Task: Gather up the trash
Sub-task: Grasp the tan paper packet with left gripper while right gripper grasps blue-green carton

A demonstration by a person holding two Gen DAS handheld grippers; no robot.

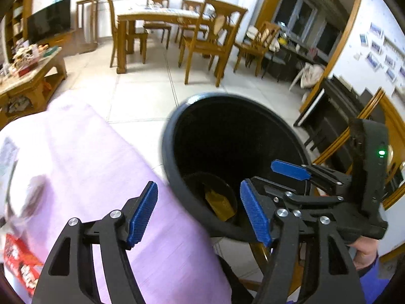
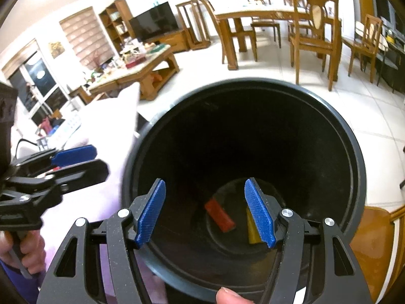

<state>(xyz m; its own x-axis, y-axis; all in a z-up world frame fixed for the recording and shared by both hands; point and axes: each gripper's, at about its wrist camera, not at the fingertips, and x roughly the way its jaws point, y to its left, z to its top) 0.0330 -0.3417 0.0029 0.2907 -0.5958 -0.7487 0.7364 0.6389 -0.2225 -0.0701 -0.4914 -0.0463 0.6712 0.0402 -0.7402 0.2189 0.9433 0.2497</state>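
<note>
- two claws are in view, both held over or beside the black trash bin [image 2: 349,157]; the right claw [image 2: 205,212] sits directly above the bin mouth, the left claw [image 1: 200,212] straddles the bin's near-left rim.
- right claw state: jaws spread wide, nothing between the pads. left claw state: jaws likewise spread wide, gripping nothing; the bin rim and the pink cloth [image 1: 88,157] merely show through the gap.
- trash location: a red block [image 2: 219,216] and a yellow block [image 2: 251,230] lie on the bin floor, near each other; whether they touch cannot be told.
- orientation: in the right wrist view the red block's long axis runs diagonally, from far-left to near-right. the yellow block's long axis runs roughly near-to-far, its near part hidden behind the right pad.
- judged step: a drop into the bin appears complete, so the next action is likely to fetch further trash.
- procedure: lift the right claw straight up before travelling sideways, so the pads clear the rim.
- procedure: keep the left claw off the rim while withdrawing; a knock could tip the bin, which appears to stand on the tiled floor [image 1: 141,96].
- caution: the pink cloth lies just left of the bin and could snag a finger.
- a fingertip [image 2: 229,295] shows at the near edge of the right wrist view, close to the rim.
</note>
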